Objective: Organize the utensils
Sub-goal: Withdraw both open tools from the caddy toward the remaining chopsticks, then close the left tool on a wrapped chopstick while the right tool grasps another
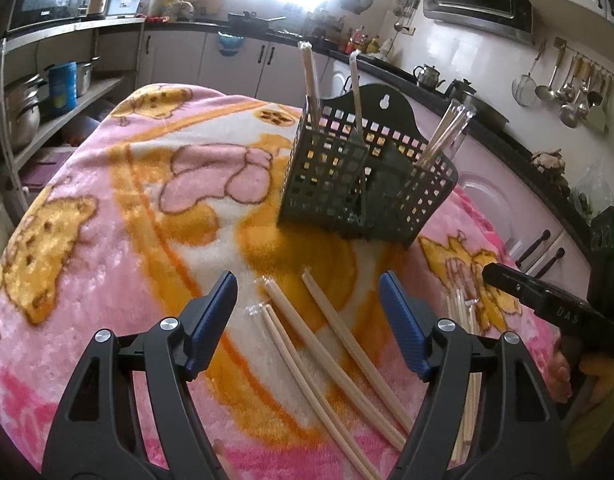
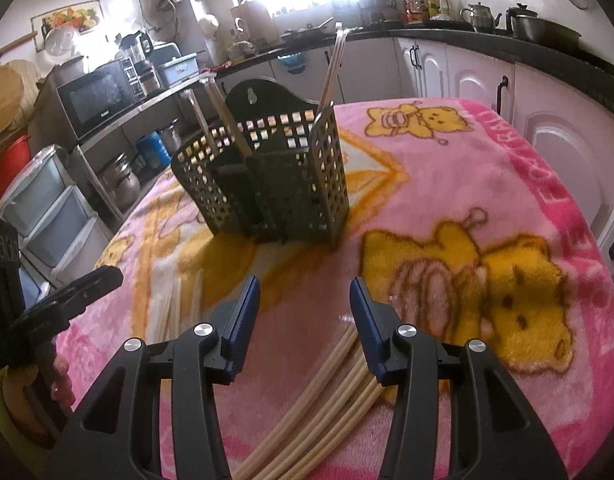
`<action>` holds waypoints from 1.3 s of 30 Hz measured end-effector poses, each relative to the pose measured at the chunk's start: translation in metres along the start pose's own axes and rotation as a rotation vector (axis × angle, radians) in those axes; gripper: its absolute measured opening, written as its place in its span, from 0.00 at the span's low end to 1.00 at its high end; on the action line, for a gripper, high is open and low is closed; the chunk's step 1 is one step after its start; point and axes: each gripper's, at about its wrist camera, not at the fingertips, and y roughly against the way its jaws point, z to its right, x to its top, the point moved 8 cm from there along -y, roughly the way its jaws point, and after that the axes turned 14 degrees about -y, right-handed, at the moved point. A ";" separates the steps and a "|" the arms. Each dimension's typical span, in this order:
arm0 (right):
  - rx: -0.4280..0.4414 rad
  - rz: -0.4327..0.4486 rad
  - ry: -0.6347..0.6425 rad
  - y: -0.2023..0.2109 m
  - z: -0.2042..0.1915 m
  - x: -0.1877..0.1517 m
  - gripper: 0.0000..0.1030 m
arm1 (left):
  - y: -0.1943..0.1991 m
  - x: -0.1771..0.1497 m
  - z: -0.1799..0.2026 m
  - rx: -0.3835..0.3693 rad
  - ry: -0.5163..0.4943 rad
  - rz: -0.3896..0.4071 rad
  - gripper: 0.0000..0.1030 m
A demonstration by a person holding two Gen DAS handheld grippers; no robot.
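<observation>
A dark perforated utensil holder (image 1: 367,176) stands on the pink blanket, with wrapped chopstick pairs (image 1: 311,80) upright in its compartments; it also shows in the right wrist view (image 2: 267,184). Several wrapped chopstick pairs (image 1: 327,356) lie on the blanket between the open jaws of my left gripper (image 1: 307,300). My right gripper (image 2: 305,300) is open and empty, above another bunch of wrapped chopsticks (image 2: 331,392). The right gripper also shows at the right edge of the left wrist view (image 1: 547,300).
The pink cartoon blanket (image 2: 487,200) covers the table. Kitchen counters, cabinets (image 1: 243,60) and shelves with pots (image 1: 23,108) surround it. A plastic drawer unit (image 2: 47,212) stands at the left.
</observation>
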 end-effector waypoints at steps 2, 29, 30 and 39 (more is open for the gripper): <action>-0.001 -0.008 0.001 -0.001 0.001 -0.005 0.44 | -0.001 -0.003 0.001 -0.002 -0.004 -0.007 0.62; -0.004 -0.110 -0.015 -0.020 0.011 -0.040 0.44 | -0.026 -0.058 0.006 -0.005 0.034 -0.147 0.52; -0.004 -0.114 -0.014 -0.021 0.012 -0.040 0.44 | -0.027 -0.059 0.006 -0.006 0.037 -0.150 0.48; -0.014 -0.166 -0.039 -0.035 0.018 -0.040 0.44 | -0.038 -0.062 -0.005 0.017 0.075 -0.172 0.35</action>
